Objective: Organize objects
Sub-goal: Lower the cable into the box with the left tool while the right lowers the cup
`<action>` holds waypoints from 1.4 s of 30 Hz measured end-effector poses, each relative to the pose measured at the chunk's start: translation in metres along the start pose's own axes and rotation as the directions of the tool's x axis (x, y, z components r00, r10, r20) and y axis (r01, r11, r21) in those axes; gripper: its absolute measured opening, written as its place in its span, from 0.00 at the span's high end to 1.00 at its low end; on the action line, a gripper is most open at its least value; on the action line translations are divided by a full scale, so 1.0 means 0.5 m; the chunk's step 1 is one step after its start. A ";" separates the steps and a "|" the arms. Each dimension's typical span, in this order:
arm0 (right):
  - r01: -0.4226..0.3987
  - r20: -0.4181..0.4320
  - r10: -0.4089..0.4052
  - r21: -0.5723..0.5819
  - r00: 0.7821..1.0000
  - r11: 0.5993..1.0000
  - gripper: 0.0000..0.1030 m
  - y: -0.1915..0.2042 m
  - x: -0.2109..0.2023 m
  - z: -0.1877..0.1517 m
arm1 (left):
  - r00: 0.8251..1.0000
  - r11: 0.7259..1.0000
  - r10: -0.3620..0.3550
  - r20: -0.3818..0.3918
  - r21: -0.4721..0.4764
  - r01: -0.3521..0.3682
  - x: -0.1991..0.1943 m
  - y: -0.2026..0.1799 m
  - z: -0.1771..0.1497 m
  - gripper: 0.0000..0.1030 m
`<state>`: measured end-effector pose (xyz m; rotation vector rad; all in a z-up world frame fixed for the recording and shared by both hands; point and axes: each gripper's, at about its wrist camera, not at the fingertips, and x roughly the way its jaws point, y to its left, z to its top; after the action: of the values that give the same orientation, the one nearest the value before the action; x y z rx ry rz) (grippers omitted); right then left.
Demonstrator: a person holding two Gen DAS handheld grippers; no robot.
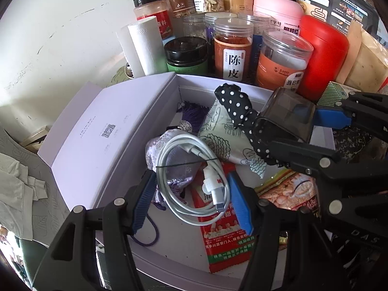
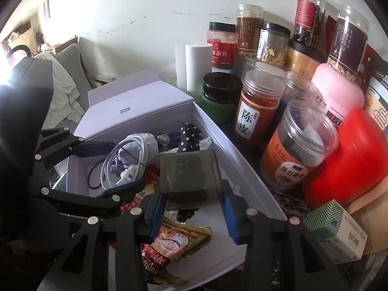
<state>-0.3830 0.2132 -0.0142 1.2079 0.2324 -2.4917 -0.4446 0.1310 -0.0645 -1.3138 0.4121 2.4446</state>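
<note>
Smoky plastic container (image 2: pixel 190 177) clamped in the right gripper (image 2: pixel 191 208) and coiled white cable (image 1: pixel 194 177) pinched between the left gripper's (image 1: pixel 191 201) fingers hang over the lavender box (image 1: pixel 97 131), apparently awaiting release inside.

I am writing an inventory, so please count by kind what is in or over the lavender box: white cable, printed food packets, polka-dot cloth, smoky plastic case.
White cable: 1
Printed food packets: 2
Polka-dot cloth: 1
Smoky plastic case: 1
Total: 5
</note>
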 end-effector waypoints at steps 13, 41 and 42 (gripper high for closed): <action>-0.019 -0.035 0.019 0.012 0.999 1.000 0.58 0.007 0.008 -0.031 | 0.999 1.000 -0.019 -0.043 0.012 0.019 0.011 -0.008 -0.028 0.43; -0.026 -0.059 0.028 0.027 0.998 0.999 0.41 0.012 0.007 -0.045 | 0.999 1.000 0.014 -0.031 -0.006 -0.014 -0.011 0.002 -0.050 0.43; -0.022 -0.059 0.023 0.027 0.998 0.999 0.39 0.012 0.006 -0.045 | 0.999 1.000 0.020 -0.028 -0.008 -0.020 -0.010 0.004 -0.047 0.43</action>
<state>-0.3659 0.2136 -0.0304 1.2894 0.2012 -2.4492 -0.4253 0.1188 -0.0727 -1.3553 0.4254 2.4489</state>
